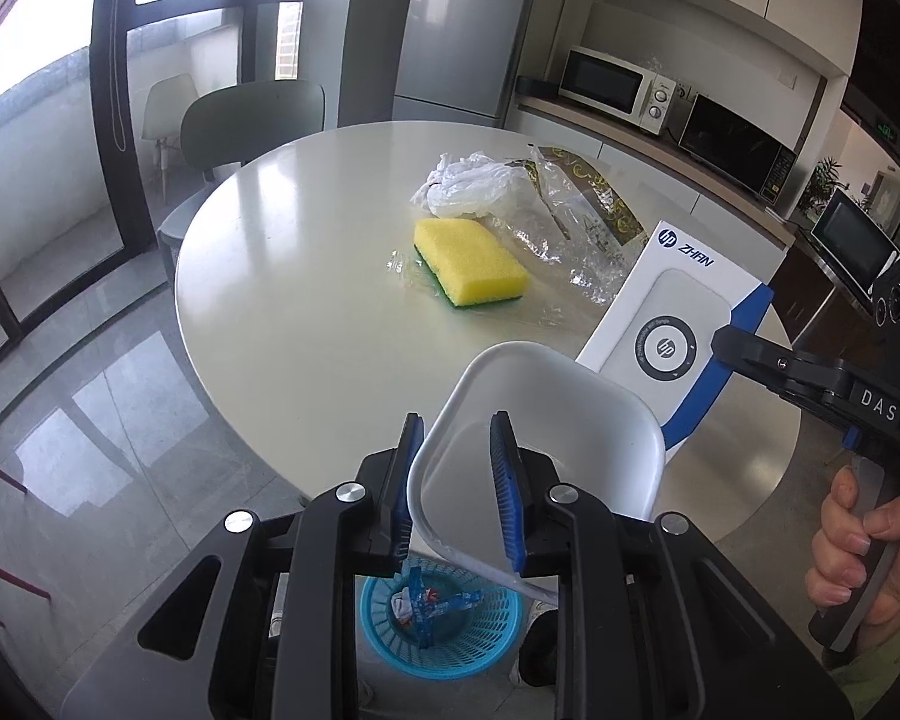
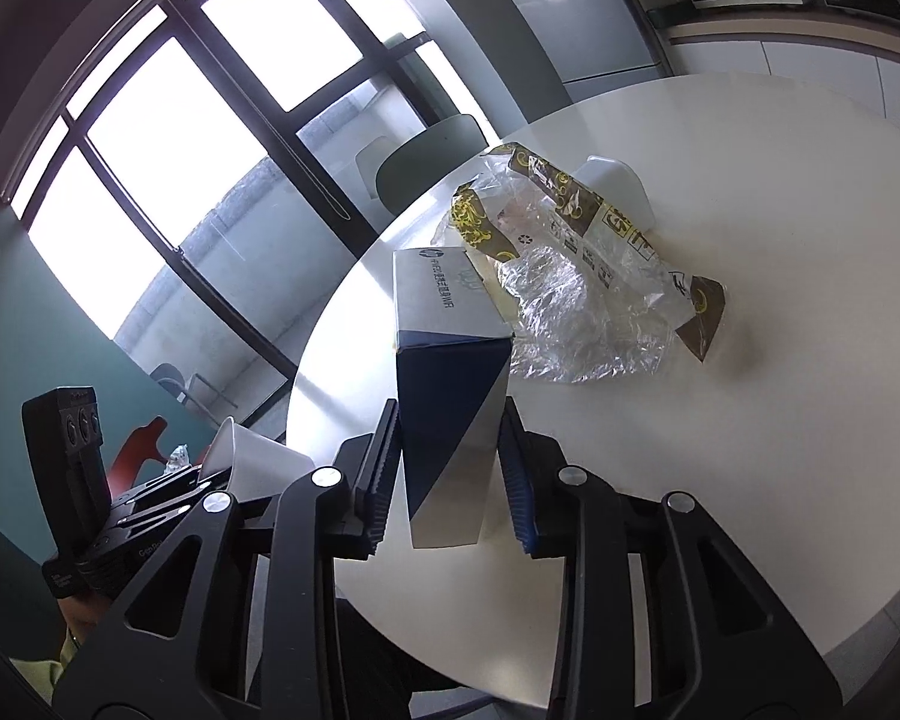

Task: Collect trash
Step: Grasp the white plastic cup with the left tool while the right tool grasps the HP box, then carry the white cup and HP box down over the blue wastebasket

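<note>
While left tongs (image 1: pixel 450 480) pinch the tray (image 1: pixel 546 420), only their view shows the basket (image 1: pixel 444 624); right tongs (image 2: pixel 450 468) clamp the box (image 2: pixel 450 420).

The left claw (image 1: pixel 453 489) points steeply down over the near edge of the table (image 1: pixel 282 300), its blue-padded fingers (image 1: pixel 504 480) pressed on either side of the wall of a white tub (image 1: pixel 546 414), one outside and one inside. The right claw (image 2: pixel 450 471) reaches in above the same table edge, its pads clamped on the narrow end of a white and blue box (image 2: pixel 450 420). A bare hand (image 1: pixel 864 546) wraps the right claw's handle, fingers curled round the trigger.
</note>
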